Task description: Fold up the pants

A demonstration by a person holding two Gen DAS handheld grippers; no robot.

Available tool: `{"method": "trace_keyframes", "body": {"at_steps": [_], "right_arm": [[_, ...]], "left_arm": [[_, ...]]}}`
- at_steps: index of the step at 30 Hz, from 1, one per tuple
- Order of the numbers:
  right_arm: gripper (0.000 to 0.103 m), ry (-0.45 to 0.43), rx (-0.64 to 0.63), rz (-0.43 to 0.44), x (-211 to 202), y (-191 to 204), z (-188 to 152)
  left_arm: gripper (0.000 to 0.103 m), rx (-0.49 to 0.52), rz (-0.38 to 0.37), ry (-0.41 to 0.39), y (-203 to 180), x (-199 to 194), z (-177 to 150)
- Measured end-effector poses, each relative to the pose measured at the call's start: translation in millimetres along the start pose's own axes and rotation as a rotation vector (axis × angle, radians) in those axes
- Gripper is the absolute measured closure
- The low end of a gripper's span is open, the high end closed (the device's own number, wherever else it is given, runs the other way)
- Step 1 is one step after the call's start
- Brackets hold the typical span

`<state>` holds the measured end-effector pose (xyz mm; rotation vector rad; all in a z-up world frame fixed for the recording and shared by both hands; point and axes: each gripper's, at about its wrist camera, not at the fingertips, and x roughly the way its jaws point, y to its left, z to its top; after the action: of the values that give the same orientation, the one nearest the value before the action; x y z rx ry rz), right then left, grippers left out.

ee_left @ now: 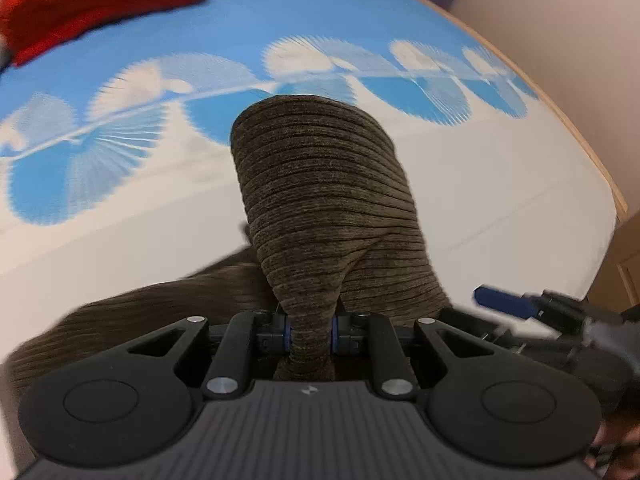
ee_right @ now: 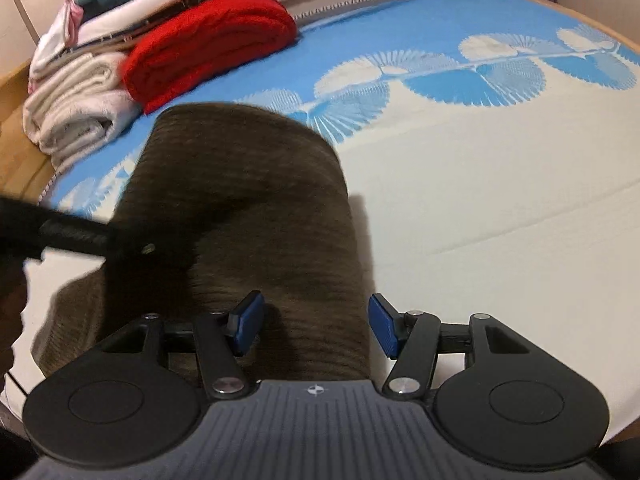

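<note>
Brown corduroy pants (ee_left: 320, 200) lie on a bed, and a bunched fold of them rises between the pads of my left gripper (ee_left: 312, 330), which is shut on it. From the right wrist view the pants (ee_right: 240, 200) stretch away as a folded dark band. My right gripper (ee_right: 316, 330) stands open just above their near end, its blue pads apart and not pressing the cloth. One of those blue pads (ee_left: 504, 303) shows at the right in the left wrist view. The left gripper (ee_right: 72, 236) is a dark blur at the left, over the pants.
The bed cover (ee_right: 500, 200) is white near me and blue with a fan pattern farther off. A folded red blanket (ee_right: 208, 44) and a pile of pale towels and clothes (ee_right: 72, 100) sit at the far left. A wooden bed edge (ee_left: 592, 152) runs along the right.
</note>
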<state>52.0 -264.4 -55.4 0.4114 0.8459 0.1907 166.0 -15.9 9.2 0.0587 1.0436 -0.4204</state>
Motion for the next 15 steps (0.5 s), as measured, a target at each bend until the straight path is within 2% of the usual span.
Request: {"method": "trace_keyframes", "body": {"at_steps": [2, 5, 7, 10, 12, 15], "right_arm": [[0.040, -0.036, 0.009, 0.042, -1.5, 8.1, 2.0], [0.037, -0.054, -0.007, 0.086, 2.0, 23.3, 2.9], [0.031, -0.042, -0.021, 0.109, 7.7, 34.5, 1.2], [0.031, -0.007, -0.041, 0.125, 19.3, 50.2, -2.0], [0.031, 0.009, -0.053, 0.138, 26.6, 60.5, -3.5], [0.030, 0.067, -0.056, 0.195, 40.3, 73.4, -5.3]], "left_arm": [[0.085, -0.025, 0.032, -0.026, 28.2, -21.0, -10.1], [0.085, -0.103, 0.119, -0.069, 83.7, -55.5, -32.7], [0.085, -0.187, 0.166, -0.067, 124.6, -74.7, -51.1], [0.084, -0.353, 0.175, -0.036, 184.2, -89.2, -81.9], [0.078, -0.417, 0.210, -0.001, 210.0, -89.4, -98.1], [0.044, -0.466, 0.257, 0.021, 231.7, -83.0, -109.5]]}}
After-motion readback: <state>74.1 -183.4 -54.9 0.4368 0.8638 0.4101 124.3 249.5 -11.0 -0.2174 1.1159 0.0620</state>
